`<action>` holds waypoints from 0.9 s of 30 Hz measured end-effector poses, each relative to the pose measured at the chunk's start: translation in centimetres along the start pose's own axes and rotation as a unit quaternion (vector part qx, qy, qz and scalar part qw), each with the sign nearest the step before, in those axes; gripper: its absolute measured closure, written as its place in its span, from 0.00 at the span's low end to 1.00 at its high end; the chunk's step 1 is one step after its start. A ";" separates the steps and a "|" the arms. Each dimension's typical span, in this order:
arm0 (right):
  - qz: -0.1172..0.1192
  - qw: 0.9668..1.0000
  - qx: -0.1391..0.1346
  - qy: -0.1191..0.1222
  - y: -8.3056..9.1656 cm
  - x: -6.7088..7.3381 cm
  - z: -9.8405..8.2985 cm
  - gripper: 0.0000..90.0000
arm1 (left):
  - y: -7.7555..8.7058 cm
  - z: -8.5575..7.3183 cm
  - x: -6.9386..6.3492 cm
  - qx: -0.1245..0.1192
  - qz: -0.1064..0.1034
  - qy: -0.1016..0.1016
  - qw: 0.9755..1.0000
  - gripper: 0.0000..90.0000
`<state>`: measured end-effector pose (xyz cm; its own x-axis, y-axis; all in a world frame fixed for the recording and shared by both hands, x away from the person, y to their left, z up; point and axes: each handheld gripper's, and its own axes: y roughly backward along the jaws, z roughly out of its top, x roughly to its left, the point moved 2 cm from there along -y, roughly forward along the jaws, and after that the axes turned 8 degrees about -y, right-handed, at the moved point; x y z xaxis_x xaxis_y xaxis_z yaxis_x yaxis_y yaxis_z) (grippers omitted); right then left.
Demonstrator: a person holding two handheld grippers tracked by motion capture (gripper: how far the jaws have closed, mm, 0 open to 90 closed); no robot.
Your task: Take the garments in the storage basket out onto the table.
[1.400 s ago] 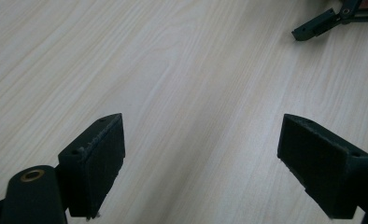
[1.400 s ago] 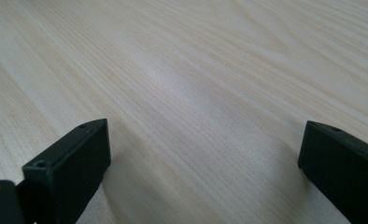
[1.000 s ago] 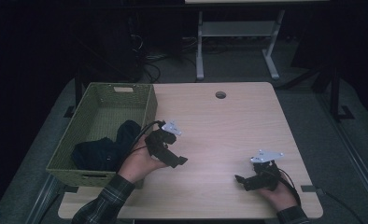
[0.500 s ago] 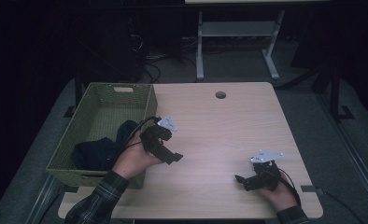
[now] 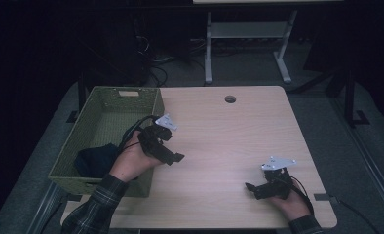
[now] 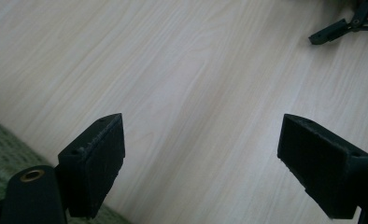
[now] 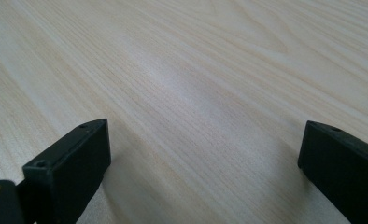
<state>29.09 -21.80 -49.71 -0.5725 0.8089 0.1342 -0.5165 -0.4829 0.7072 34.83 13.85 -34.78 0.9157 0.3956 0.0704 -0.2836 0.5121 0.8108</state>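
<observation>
While my left hand drifts back off the basket, both sets of jaws are spread wide and holding nothing

Over the last second my left gripper (image 5: 174, 157) has lifted and swung from the table edge up toward the rim of the green woven basket (image 5: 107, 104), jaws gaping over bare wood, while my right gripper (image 5: 252, 187) hasn't budged down near the front edge, also released and empty. The dark cloth (image 5: 93, 158) is bunched in the near end of the basket, soft and floppy looking, so I'd guess it's already dropped in and I'm just backing out. Basket is a stiff rectangular weave with a handle slot in the far wall. Table (image 5: 219, 131) is pale smooth wood grain with 1 round cable hole (image 5: 230, 99). In the left gripper view my pads (image 6: 98, 163) look matte, blocky, finely ribbed
</observation>
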 end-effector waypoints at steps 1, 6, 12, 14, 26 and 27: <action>0.000 1.000 0.000 0.000 0.0 0.0 0.0 0.02 | 0.1 0.0 0.1 0.001 0.001 0.002 1.000 0.16; 0.000 1.000 0.000 0.000 0.0 0.0 0.0 0.02 | 0.8 -0.4 0.8 0.003 0.009 0.007 1.000 0.16; 0.000 1.000 0.000 0.000 0.0 0.0 0.0 0.02 | 1.6 -1.1 1.5 0.004 0.020 0.018 1.000 0.16; 0.000 1.000 0.000 0.000 0.0 0.0 0.0 0.02 | 1.9 -1.4 1.8 0.006 0.024 0.021 0.999 0.16; 0.000 1.000 0.000 0.000 0.0 0.0 0.0 0.02 | 3.7 -3.2 3.1 0.005 0.044 0.041 0.998 0.16; 0.000 1.000 0.000 0.000 0.0 0.0 0.0 0.02 | 3.7 -3.2 3.1 0.005 0.044 0.041 0.998 0.16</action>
<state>29.09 -21.80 -49.71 -0.5725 0.8089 0.1342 -0.5164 -0.4828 0.7073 35.69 19.34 -33.43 0.8605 0.5005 0.0946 -0.3592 0.4646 0.8094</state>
